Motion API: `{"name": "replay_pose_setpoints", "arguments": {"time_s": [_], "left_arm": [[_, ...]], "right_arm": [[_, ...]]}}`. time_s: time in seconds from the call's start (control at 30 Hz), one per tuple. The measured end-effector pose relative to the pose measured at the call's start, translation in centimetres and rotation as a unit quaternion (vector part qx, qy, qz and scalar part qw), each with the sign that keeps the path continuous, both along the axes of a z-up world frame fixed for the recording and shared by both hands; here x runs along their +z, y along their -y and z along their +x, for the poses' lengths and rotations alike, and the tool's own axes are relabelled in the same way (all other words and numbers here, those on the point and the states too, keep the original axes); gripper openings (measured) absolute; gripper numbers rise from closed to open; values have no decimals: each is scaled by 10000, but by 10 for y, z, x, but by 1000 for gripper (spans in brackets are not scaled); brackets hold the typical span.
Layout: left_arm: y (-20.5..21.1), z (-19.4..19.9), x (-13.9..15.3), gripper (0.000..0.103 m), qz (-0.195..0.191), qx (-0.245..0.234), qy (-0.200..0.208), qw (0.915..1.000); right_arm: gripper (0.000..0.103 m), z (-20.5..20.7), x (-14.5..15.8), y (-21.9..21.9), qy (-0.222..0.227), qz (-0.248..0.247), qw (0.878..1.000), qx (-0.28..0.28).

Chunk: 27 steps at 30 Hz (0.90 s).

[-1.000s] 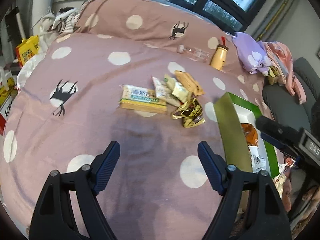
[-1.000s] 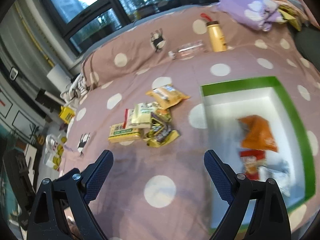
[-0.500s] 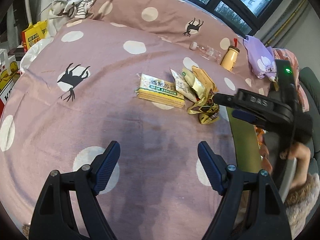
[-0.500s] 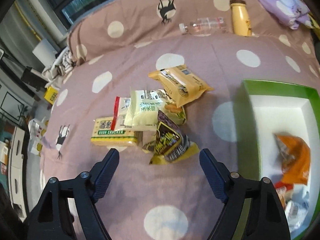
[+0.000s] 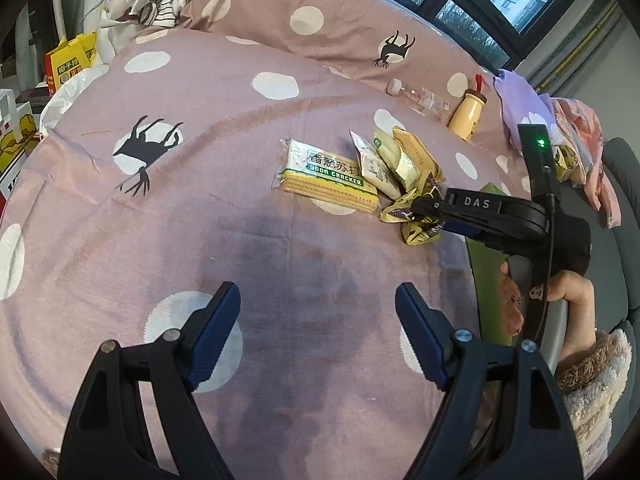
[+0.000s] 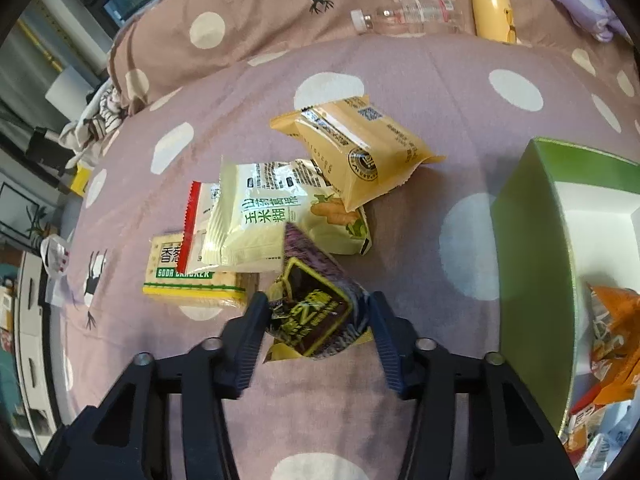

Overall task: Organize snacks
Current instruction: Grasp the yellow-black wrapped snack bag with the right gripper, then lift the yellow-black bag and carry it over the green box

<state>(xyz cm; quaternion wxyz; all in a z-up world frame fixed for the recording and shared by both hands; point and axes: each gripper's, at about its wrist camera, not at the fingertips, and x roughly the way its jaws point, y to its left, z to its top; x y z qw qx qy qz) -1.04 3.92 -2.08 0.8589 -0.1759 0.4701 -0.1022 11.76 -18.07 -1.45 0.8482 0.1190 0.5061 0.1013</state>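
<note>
Five snack packets [image 6: 276, 216], one box [image 6: 532, 240]

Bedspread [image 5: 224, 208]: matt woven cloth, mauve with printed white dots. Dark snack packet [image 6: 312, 312], at 6 o'clock in the right wrist view: glossy crinkled foil. Pale packet [image 6: 260, 224] and tan packet [image 6: 360, 148], at 12 o'clock from it: smooth shiny plastic film. Cracker pack [image 6: 188, 284]: clear glossy wrap. Green box [image 6: 532, 264]: matt card. Bottle [image 6: 404, 14]: clear plastic. Gripper fingers [image 5: 216, 332]: ribbed matt blue pads on black plastic.
</note>
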Motion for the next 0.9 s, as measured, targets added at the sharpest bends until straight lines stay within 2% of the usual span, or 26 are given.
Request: {"name": "replay_pose_setpoints", "arguments": {"time_s": [0.2, 0.33, 0.53, 0.73, 0.87, 0.9], "left_arm": [[7, 1, 1, 80, -14, -97, 11, 10000], [14, -1, 3, 80, -16, -205, 25, 9998], [31, -4, -4, 79, -54, -452, -79, 9989], [50, -9, -19, 79, -59, -776, -284, 9966], [58, -8, -21, 78, -90, -905, -329, 9953], [60, -8, -21, 78, -91, -913, -333, 9952]], "right_arm": [[41, -16, 1, 3, 3, 200, 9997, 173], [41, -33, 1, 5, -185, 644, 9974, 256], [41, -70, 4, -3, -303, 700, 9957, 529], [41, -84, -8, -6, -454, 833, 9933, 665], [45, -85, -9, 2, -503, 1099, 9911, 559], [51, -86, -6, 6, -441, 1175, 9908, 498]]}}
